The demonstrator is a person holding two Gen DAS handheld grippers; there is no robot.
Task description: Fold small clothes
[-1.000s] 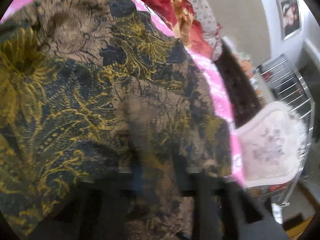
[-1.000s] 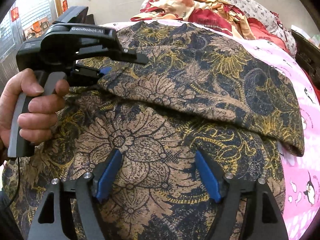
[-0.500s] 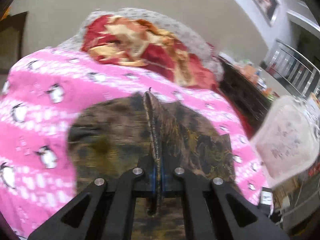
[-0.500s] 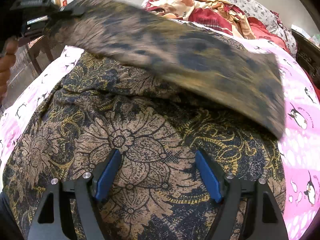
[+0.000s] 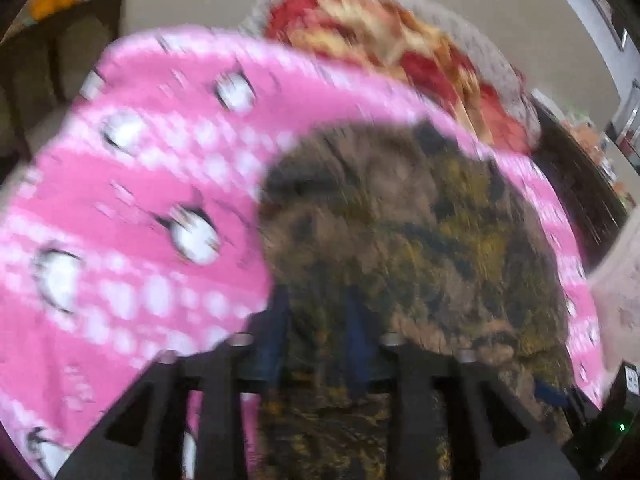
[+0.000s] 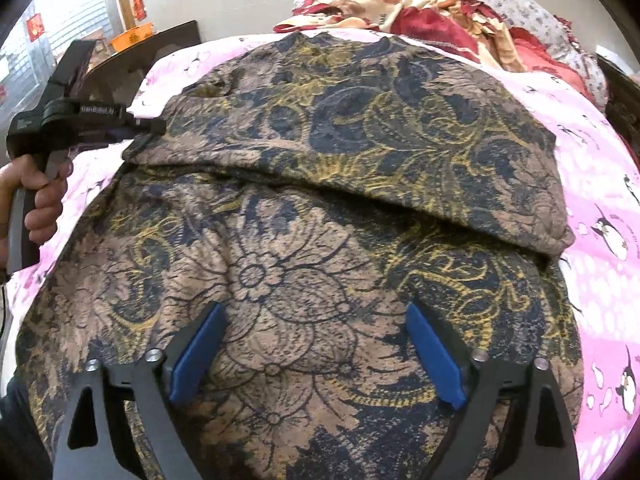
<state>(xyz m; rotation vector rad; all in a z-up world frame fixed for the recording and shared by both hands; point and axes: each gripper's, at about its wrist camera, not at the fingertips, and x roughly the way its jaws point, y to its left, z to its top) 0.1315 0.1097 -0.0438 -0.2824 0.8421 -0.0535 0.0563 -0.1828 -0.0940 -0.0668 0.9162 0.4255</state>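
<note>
A brown, navy and gold floral garment (image 6: pixel 320 240) lies on the pink penguin-print bedsheet (image 6: pixel 600 184), its far half folded over toward me with the fold edge running across the middle. My right gripper (image 6: pixel 316 348) is open, its blue pads resting over the near part of the cloth, holding nothing. My left gripper (image 6: pixel 144 130) shows at the left, at the folded layer's left corner. In the blurred left wrist view the left gripper (image 5: pixel 316 344) has its jaws partly apart with the garment (image 5: pixel 400 240) lying between and beyond them.
A heap of red and cream bedding (image 6: pixel 420 8) and a grey flowered pillow (image 6: pixel 520 4) lie at the head of the bed. Dark furniture (image 5: pixel 580 184) stands beside the bed. An orange basin (image 6: pixel 132 36) sits on a dark stand at the left.
The left gripper lifted the far half, swung it through the air and laid it back down folded; its jaws, shut on the cloth edge half a second ago, have now parted. The right gripper has stayed still.
</note>
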